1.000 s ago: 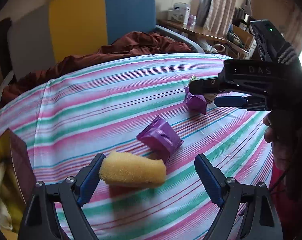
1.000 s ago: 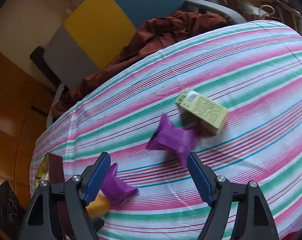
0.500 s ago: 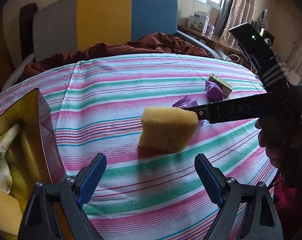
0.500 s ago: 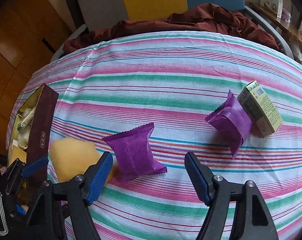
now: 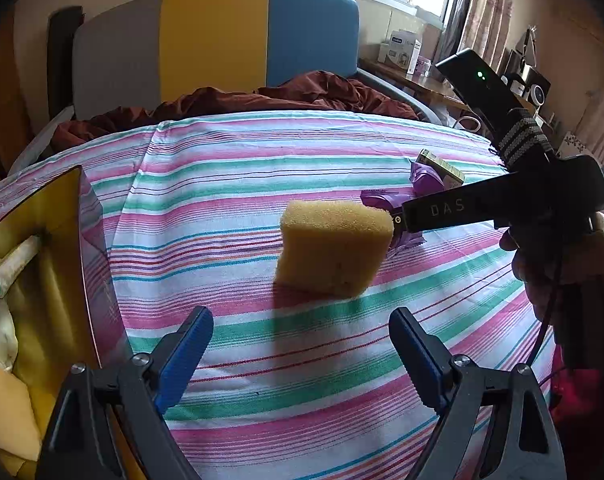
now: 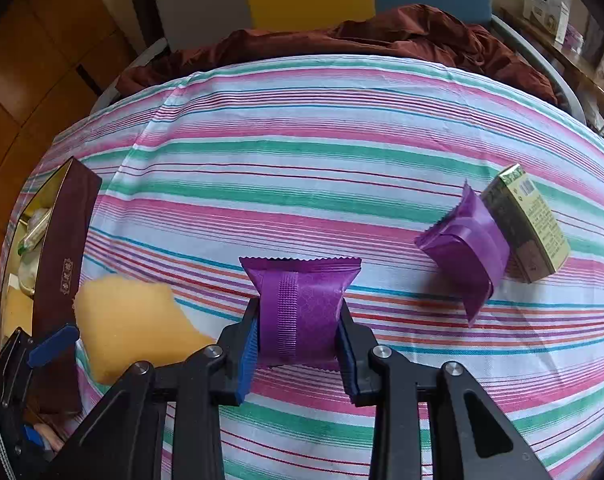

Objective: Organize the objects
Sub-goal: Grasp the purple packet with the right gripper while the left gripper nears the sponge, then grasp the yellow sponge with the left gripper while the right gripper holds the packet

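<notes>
My right gripper (image 6: pixel 297 328) is shut on a purple snack packet (image 6: pixel 299 300) lying on the striped tablecloth (image 6: pixel 322 152). A second purple packet (image 6: pixel 466 252) leans against a green carton (image 6: pixel 530 224) to the right. A yellow sponge (image 5: pixel 336 252) stands on the cloth ahead of my left gripper (image 5: pixel 302 348), which is open and empty. The sponge also shows in the right wrist view (image 6: pixel 129 324). The right gripper's body (image 5: pixel 482 204) reaches in behind the sponge, hiding most of the packet (image 5: pixel 382 202) it holds.
A dark red box with a gold lining (image 5: pixel 61 240) sits at the left edge and holds white and yellow items; it also shows in the right wrist view (image 6: pixel 61 256). A brown cloth (image 5: pixel 285 96) lies on the chair behind the table.
My right gripper has moved onto the near purple packet and shut on it. My left gripper has drawn back from the sponge, staying open.
</notes>
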{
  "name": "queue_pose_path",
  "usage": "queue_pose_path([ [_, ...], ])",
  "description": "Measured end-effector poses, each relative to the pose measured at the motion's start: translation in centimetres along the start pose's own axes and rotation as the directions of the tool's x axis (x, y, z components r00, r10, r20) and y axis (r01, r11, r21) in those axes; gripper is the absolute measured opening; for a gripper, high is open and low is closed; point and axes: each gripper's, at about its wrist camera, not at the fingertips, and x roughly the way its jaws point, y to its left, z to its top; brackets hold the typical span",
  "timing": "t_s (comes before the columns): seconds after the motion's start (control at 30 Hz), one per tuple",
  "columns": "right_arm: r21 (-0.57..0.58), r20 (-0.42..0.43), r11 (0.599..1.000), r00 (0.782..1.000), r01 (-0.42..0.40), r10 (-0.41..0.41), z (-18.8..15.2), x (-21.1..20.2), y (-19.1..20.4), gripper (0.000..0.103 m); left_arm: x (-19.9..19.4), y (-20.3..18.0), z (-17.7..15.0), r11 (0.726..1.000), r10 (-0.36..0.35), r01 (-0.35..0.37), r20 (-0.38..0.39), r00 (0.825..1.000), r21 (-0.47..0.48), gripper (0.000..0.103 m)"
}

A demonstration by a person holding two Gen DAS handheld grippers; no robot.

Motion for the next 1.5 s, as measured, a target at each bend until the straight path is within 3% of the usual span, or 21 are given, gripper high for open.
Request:
queue_pose_path([
  [0.23, 0.012, -0.025, 1.0, 0.999, 0.028, -0.028, -0.1, 0.3, -0.3, 0.033, 0.4, -0.2, 1.0, 1.0, 0.009, -0.009, -0.003, 1.0, 0.006, 0.089],
  [0.5, 0.044, -0.032, 0.999, 0.999, 0.0, 0.001, 0.1, 0.4, -1.0, 0.034, 1.3, -1.0, 1.9, 1.0, 0.005, -0.006, 0.009, 1.0, 0.026, 0.089],
  [1.17, 0.021, -0.03, 1.0, 0.999, 0.023, -0.022, 0.0, 0.7, 0.0, 0.034, 3.2, -1.0, 3.2, 0.997, 0.031, -0.031, 0.01, 0.999, 0.067, 0.087],
  [1.27, 0.012, -0.03, 1.0, 0.999, 0.027, -0.026, -0.3, 0.3, -0.4, 0.034, 3.9, -1.1, 3.3, 0.997, 0.028, -0.028, 0.0, 1.0, 0.071, 0.082],
  [1.4, -0.017, -0.028, 0.999, 0.999, 0.045, -0.046, -0.5, 0.2, -0.2, 0.034, 4.6, -1.6, 3.3, 0.996, -0.011, 0.012, -0.017, 1.0, 0.083, 0.058],
  [1.5, -0.039, -0.025, 0.997, 0.998, 0.061, -0.062, -0.6, 0.1, 0.1, 0.034, 4.4, -2.4, 3.1, 0.994, 0.009, -0.009, 0.003, 1.0, 0.111, 0.056],
])
